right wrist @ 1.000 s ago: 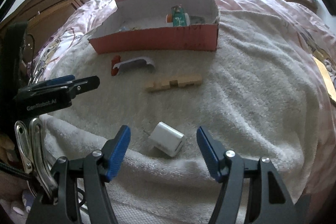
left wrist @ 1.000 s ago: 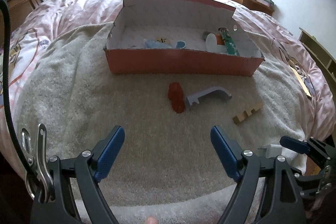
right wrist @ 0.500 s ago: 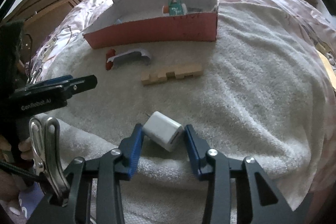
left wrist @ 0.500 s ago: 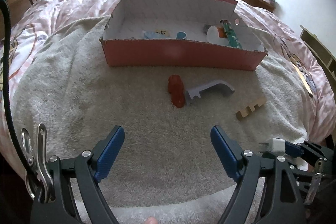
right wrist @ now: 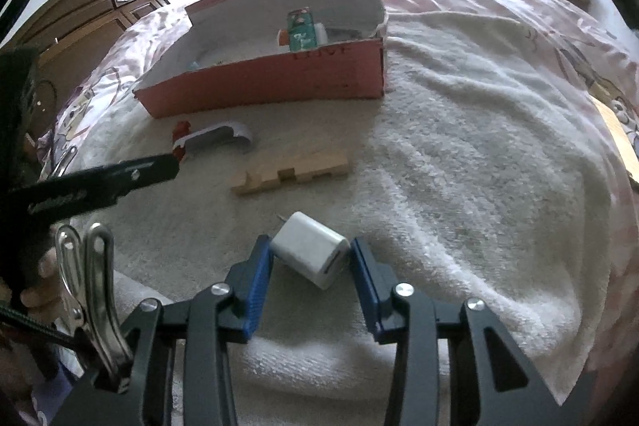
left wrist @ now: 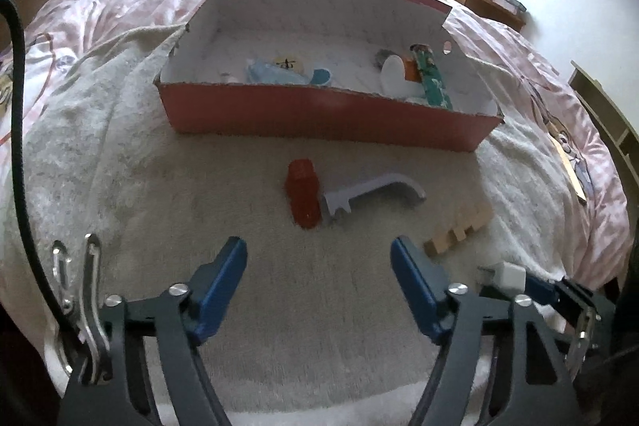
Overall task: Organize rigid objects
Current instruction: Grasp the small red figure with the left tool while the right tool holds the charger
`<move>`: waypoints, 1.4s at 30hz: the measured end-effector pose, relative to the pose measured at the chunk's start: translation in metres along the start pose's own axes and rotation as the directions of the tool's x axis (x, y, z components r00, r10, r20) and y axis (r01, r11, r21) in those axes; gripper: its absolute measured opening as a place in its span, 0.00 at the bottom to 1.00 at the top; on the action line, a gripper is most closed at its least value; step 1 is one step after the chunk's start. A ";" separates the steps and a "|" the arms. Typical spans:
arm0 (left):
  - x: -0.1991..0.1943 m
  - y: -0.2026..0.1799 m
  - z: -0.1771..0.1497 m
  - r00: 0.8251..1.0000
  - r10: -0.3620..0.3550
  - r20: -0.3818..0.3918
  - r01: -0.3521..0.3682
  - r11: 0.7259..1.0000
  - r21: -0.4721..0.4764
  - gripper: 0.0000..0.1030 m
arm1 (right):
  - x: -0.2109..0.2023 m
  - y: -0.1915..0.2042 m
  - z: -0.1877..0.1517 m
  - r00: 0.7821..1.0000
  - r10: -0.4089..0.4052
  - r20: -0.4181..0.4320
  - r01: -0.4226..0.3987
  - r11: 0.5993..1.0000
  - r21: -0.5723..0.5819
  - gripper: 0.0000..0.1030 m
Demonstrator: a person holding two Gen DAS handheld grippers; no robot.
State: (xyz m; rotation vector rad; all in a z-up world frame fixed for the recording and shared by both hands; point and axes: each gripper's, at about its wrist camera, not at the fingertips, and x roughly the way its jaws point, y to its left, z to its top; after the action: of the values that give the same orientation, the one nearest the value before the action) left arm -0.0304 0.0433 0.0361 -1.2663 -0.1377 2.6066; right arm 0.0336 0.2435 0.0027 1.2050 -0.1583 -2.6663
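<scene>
The left claw (left wrist: 318, 258) hangs over the towel (left wrist: 120, 154) with nothing between its two blue fingers (left wrist: 223, 274). Its fingers are apart, and they have just been closing a bit. They touch no toy and no block. Past them on the towel lies a red block (left wrist: 303, 198), and a grey handle (left wrist: 371, 192) lies right beside it, touching its end. To the right of the handle lies a wood piece (left wrist: 459, 230) with notches cut in it. Behind all of these stands a red box (left wrist: 319, 114) with white walls inside. In the box, on the left, are a pale blue thing (left wrist: 271, 72) and a small yellow disc (left wrist: 288, 62). On the right of the box are a white cup (left wrist: 393, 76) and a green pack (left wrist: 433, 78). Low on the right of the left view, the right claw (right wrist: 311, 256) shows with a white plug (right wrist: 309, 254) in it. In the right view, both of its blue fingers (right wrist: 255, 274) press on the sides of the plug, so the claw is clamped on it. The plug is tilted, with its metal prongs pointing away toward the wood piece. I cannot tell if the plug touches the towel under it. The plug is well apart from the box.
</scene>
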 end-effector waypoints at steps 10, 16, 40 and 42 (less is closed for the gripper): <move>-0.002 0.021 0.014 0.999 0.017 0.035 -0.014 0.997 -0.077 0.57 | 0.000 -0.002 -0.005 0.999 0.019 0.030 -0.019 1.000 0.007 0.41; 0.016 0.014 0.030 0.998 0.056 0.042 -0.054 0.997 -0.048 0.53 | 0.000 -0.004 -0.007 0.999 0.026 0.037 -0.027 1.000 0.015 0.41; 0.026 -0.010 0.007 0.985 0.157 0.073 -0.166 0.976 0.138 0.20 | 0.000 -0.004 -0.009 0.997 0.041 0.058 -0.042 0.999 0.014 0.46; 0.025 -0.009 0.007 0.986 0.150 0.075 -0.159 0.978 0.133 0.20 | 0.000 -0.004 -0.010 0.997 0.040 0.061 -0.041 0.999 0.012 0.46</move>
State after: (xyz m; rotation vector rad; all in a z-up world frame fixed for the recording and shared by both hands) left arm -0.0496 0.0586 0.0228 -1.1901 0.1348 2.7340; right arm 0.0403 0.2474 -0.0045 1.1130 -0.2082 -2.6719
